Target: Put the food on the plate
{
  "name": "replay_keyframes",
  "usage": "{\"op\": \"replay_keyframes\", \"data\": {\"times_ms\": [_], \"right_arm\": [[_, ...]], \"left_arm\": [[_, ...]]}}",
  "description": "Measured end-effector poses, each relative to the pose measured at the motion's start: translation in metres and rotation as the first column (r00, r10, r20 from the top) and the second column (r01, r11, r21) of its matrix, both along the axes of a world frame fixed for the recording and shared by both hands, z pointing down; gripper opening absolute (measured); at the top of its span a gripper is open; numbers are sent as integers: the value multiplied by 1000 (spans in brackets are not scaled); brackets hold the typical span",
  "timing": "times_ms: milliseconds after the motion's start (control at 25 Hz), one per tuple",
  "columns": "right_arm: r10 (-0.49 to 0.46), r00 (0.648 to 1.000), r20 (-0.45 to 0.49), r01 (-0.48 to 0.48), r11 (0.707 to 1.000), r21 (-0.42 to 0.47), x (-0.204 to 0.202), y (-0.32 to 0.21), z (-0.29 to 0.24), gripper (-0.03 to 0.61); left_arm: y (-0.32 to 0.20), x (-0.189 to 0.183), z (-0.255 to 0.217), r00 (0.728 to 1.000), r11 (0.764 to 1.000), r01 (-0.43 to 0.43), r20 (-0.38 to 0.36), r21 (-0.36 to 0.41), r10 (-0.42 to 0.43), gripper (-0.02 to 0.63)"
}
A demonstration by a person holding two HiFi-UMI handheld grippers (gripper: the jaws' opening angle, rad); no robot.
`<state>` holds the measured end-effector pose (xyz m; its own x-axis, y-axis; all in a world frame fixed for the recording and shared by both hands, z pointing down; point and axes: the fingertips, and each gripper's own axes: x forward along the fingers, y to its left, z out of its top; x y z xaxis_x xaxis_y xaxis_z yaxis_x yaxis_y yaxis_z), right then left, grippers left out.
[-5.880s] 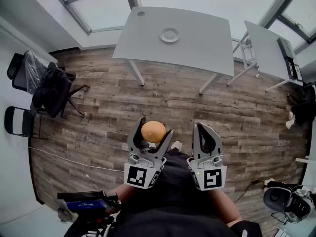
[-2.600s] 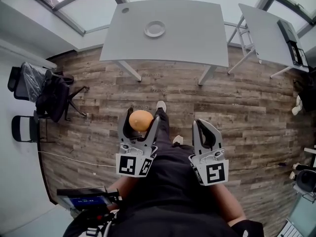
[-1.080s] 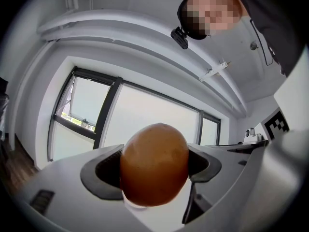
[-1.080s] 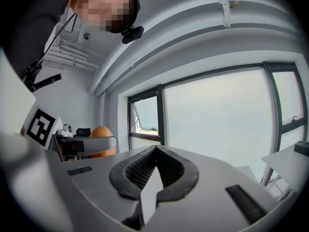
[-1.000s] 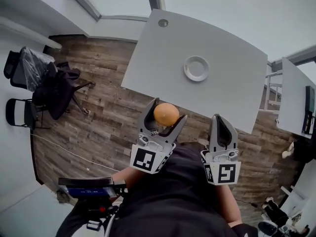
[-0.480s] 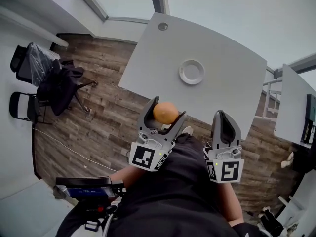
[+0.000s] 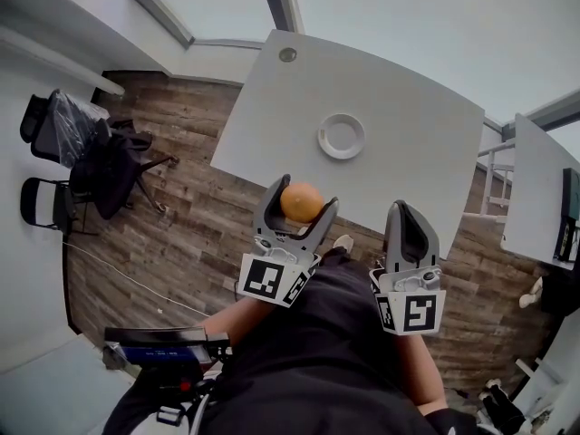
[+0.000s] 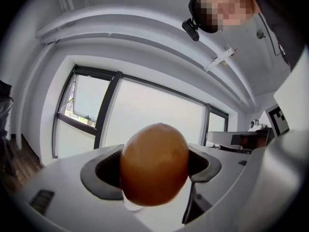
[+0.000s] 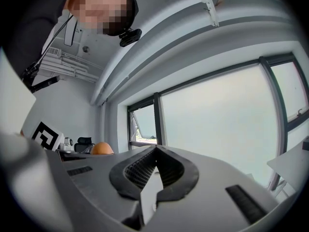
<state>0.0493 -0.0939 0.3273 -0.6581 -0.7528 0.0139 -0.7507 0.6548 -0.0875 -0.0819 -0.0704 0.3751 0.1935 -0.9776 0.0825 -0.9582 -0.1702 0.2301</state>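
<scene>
A smooth orange [image 7: 302, 202] sits between the jaws of my left gripper [image 7: 304, 196], which is shut on it just short of the table's near edge. The left gripper view fills with the same orange [image 8: 154, 170], held in the left gripper [image 8: 154, 166] and pointed up at a window. A small white plate [image 7: 342, 136] lies bare in the middle of the grey table [image 7: 417, 107], beyond the orange. My right gripper [image 7: 407, 229] is held beside the left one, its jaws shut on nothing; the right gripper [image 9: 154, 153] shows its tips touching, with the orange [image 9: 102, 149] off to its left.
Two dark chairs [image 7: 91, 166] stand on the wooden floor at the left. A second grey table [image 7: 535, 188] stands at the right. A device with a blue screen [image 7: 154, 356] hangs at the person's left side. Windows run behind the table.
Over the earlier frames the table and plate have come much closer. In the last second the plate has drifted slightly left and down in view; the orange stays gripped.
</scene>
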Motion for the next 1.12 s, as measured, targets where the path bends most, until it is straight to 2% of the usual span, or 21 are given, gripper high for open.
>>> {"op": "replay_keyframes", "data": {"times_ms": [360, 520, 640, 760, 1120], "right_arm": [[10, 1000, 17, -9, 1000, -20, -12, 7, 0, -3], [11, 1000, -4, -11, 1000, -10, -17, 5, 1, -3], [22, 1000, -12, -22, 1000, -13, -20, 1, 2, -3], [31, 999, -20, -31, 999, -16, -27, -2, 2, -3], [69, 997, -34, -69, 998, 6, -33, -16, -7, -3]], "left_arm": [[-15, -7, 19, 1000, 998, -14, -2, -56, 14, 353], [-26, -9, 34, 1000, 995, -28, 2, -94, 29, 353], [-39, -14, 47, 999, 991, -27, -28, -133, 23, 353], [-55, -15, 53, 998, 990, -49, -35, -132, 44, 353], [-97, -9, 88, 992, 976, -117, 22, -184, 123, 353]]}}
